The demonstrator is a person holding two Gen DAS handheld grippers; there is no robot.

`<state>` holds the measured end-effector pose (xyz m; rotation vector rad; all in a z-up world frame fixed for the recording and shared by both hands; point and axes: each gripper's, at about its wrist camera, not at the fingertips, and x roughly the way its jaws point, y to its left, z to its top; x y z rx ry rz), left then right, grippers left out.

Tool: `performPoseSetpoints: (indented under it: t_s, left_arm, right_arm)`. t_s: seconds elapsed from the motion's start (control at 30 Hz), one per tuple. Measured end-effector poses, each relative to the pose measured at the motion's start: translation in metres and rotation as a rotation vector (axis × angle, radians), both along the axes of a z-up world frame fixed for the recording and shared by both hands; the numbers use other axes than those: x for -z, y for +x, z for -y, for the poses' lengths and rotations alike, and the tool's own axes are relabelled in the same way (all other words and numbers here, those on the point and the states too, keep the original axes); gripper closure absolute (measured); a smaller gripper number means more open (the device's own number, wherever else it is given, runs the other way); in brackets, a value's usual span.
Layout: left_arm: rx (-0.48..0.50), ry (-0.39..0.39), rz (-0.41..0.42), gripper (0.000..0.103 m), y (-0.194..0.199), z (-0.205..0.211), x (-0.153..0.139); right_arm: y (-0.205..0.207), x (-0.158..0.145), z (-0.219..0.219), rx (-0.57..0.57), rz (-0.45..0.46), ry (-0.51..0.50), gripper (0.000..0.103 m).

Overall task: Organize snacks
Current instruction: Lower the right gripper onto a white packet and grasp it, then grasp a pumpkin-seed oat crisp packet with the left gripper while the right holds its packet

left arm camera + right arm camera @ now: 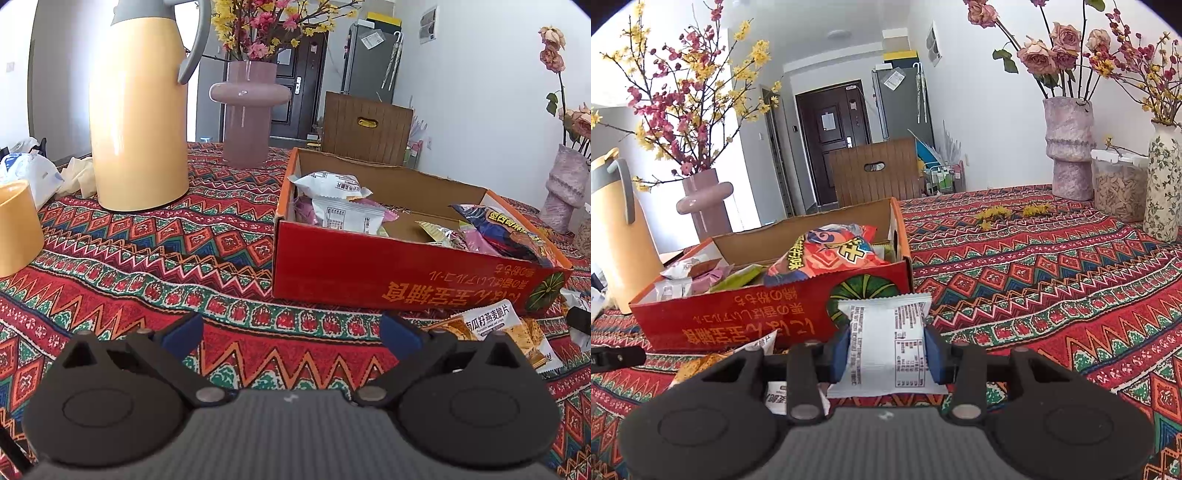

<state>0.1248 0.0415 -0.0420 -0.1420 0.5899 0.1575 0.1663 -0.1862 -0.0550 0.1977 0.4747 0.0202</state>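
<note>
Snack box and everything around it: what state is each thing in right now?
Snack box: open, partly filled with packets.
White packet: clamped in the right hand-held gripper, outside the box.
Left hand-held gripper: open, empty.
Chip packet: lying on the tablecloth.
Yellow thermos: upright, lid on.
Seed jar: lid shut.

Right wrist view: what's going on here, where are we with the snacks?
The right tool is shut on a white snack packet, held just in front of the red cardboard box, not yet in it. The box already holds several packets, including a big red chip bag. The left tool is open and empty above the patterned tablecloth. One more packet, the pumpkin seed oat crisps, lies on the cloth beside the box.
</note>
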Motion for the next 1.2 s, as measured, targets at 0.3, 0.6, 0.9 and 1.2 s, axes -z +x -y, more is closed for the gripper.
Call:
performPoseSetpoints:
  t_s: [0.3, 0.6, 0.9, 1.2]
  left_arm:
    - [0.084, 0.003, -0.067, 0.0, 0.013, 0.034, -0.021]
    - [0.109, -0.001, -0.19, 0.0, 0.04, 0.076, -0.014]
    - [0.113, -0.005, -0.266, 0.048, 0.05, 0.091, 0.002]
    - [0.131, -0.001, -0.224, 0.063, 0.04, 0.09, -0.002]
  right_arm:
    - [-0.004, 0.0, 0.003, -0.006, 0.019, 0.025, 0.061]
    - [-0.005, 0.0, 0.005, -0.016, 0.03, 0.042, 0.061]
    - [-0.006, 0.0, 0.005, -0.025, 0.037, 0.05, 0.061]
    - [-0.006, 0.0, 0.005, -0.025, 0.037, 0.05, 0.061]
